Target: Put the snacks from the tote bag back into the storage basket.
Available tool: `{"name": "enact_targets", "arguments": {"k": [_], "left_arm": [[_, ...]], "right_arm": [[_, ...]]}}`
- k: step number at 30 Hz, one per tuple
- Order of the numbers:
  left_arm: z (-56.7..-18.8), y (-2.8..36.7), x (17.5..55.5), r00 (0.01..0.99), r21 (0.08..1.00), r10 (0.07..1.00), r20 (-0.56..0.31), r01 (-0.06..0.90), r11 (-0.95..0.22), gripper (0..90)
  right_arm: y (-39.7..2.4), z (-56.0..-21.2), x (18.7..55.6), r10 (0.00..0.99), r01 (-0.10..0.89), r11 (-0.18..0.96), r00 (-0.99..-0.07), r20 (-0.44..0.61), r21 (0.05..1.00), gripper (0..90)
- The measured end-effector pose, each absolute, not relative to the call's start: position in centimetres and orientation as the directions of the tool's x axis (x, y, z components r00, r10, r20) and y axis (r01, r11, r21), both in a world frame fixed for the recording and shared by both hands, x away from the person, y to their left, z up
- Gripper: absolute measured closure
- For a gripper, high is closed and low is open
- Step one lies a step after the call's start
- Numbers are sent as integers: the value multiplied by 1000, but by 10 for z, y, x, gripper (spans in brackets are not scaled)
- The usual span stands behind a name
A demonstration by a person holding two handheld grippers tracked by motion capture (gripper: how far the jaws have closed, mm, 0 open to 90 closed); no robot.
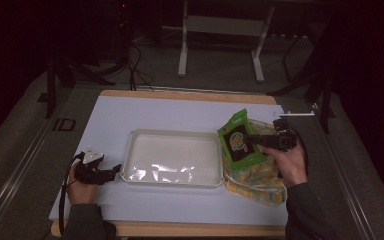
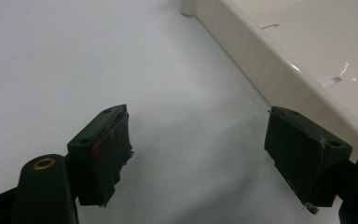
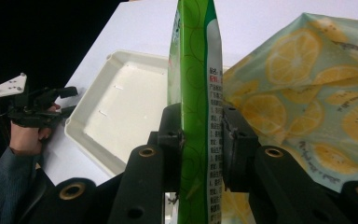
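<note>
Pinching the green snack pouch [image 3: 196, 93] flat between its jaws, the right gripper [image 3: 200, 140] holds it upright; light, crinkly, slippery film, best gripped mid-body. Beyond: lemon-print bag [image 3: 307, 93], tray [image 3: 121, 107]. Left gripper [image 2: 198, 140] gapes, holding nothing.

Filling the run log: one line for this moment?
right gripper: shut on green packet | packet: beside tray, above fruit-print bag | left gripper: open by tray

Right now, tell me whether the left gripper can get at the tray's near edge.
Probably yes. The left gripper rests on the table just beside the white tray, jaws open and empty, with bare table between them and the tray's rim. The right gripper, holding the green packet, is at the far side.
</note>
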State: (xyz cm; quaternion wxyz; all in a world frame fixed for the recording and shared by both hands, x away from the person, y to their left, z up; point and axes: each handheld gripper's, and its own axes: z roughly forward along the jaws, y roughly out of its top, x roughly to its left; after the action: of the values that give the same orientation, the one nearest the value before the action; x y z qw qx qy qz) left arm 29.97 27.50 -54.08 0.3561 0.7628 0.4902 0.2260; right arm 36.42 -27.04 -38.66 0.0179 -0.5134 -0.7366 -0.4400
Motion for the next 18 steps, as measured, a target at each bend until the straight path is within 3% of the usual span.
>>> {"name": "enact_targets", "arguments": {"k": [18], "left_arm": [[-541,275,300,415,766,910,-8,587,-261,227]], "right_arm": [[-243,-395,366,718,774,106,-494,490,625,727]]}}
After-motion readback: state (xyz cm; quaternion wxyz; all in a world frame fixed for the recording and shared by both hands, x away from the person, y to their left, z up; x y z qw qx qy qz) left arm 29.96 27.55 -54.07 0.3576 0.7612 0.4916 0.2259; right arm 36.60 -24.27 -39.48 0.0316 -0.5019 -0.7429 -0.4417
